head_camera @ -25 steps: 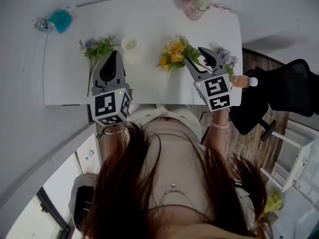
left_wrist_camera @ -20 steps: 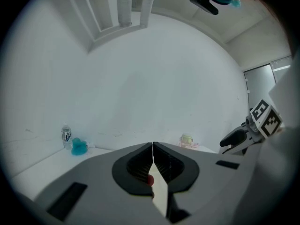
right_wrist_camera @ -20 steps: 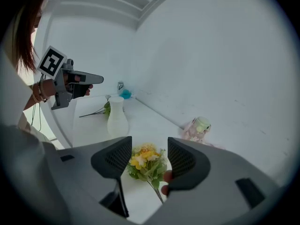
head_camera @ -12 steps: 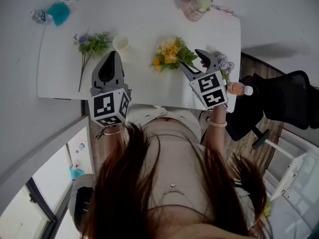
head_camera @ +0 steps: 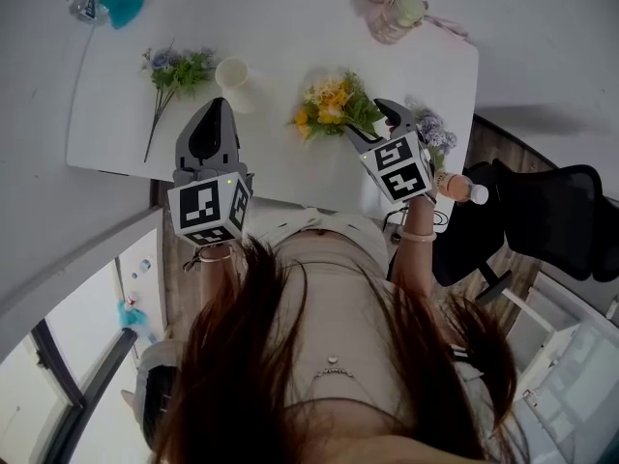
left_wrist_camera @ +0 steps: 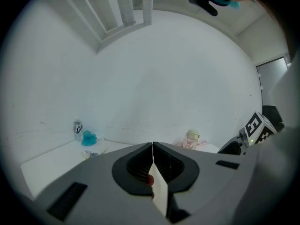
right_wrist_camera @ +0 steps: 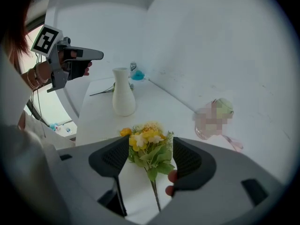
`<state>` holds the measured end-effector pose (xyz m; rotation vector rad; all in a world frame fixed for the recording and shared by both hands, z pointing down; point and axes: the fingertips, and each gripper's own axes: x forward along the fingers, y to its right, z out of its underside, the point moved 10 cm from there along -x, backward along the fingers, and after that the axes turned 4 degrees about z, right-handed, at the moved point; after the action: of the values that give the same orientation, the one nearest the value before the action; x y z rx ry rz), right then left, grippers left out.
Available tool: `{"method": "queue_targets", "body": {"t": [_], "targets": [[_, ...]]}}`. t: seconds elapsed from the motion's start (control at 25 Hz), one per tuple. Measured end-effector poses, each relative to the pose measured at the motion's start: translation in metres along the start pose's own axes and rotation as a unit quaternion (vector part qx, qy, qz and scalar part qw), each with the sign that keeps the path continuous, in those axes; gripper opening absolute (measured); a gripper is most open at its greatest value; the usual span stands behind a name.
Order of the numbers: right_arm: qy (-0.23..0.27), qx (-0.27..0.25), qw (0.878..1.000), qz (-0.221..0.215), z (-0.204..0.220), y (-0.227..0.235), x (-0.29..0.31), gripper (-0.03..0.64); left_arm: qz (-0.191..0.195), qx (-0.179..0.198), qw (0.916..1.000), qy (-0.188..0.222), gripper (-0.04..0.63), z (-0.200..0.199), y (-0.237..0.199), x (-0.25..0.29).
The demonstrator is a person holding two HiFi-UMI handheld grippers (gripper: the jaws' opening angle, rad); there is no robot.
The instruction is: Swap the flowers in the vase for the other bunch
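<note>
1. I see a white table (head_camera: 290,37) against a plain white wall (left_wrist_camera: 164,78).
2. A black office chair (head_camera: 556,211) stands on wood flooring (head_camera: 495,143) to its right.
3. A dark-framed window (head_camera: 39,404) glows lower left.

We list: one white counter (head_camera: 290,37). At its far left corner, a clear water bottle (head_camera: 85,9) sits just beside a teal object (head_camera: 123,2). At the far edge stands a pink-and-green container (head_camera: 397,15). By the right edge is a peach bottle, white-capped (head_camera: 460,188). Beyond it, a black office chair (head_camera: 551,216) stands on wood flooring (head_camera: 493,133).
</note>
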<state>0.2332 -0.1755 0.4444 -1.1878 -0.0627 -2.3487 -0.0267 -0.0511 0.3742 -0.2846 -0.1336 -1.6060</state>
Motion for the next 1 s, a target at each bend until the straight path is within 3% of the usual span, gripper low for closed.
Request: {"method": "queue_targets", "body": {"t": [0.6,1.0], "targets": [[-0.052,-0.028,0.997,-0.055,0.018,0.002,0.054,0.305,-0.083,-0.012,0.9962,-0.026,0.005,0.018,0.000,-0.017],[-0.070,-0.049,0.994,-0.068,0.022,-0.003,0.078,0.306,-0.109,-0.015,0.9930,-0.043,0.005,0.025,-0.002,-0.023]]}}
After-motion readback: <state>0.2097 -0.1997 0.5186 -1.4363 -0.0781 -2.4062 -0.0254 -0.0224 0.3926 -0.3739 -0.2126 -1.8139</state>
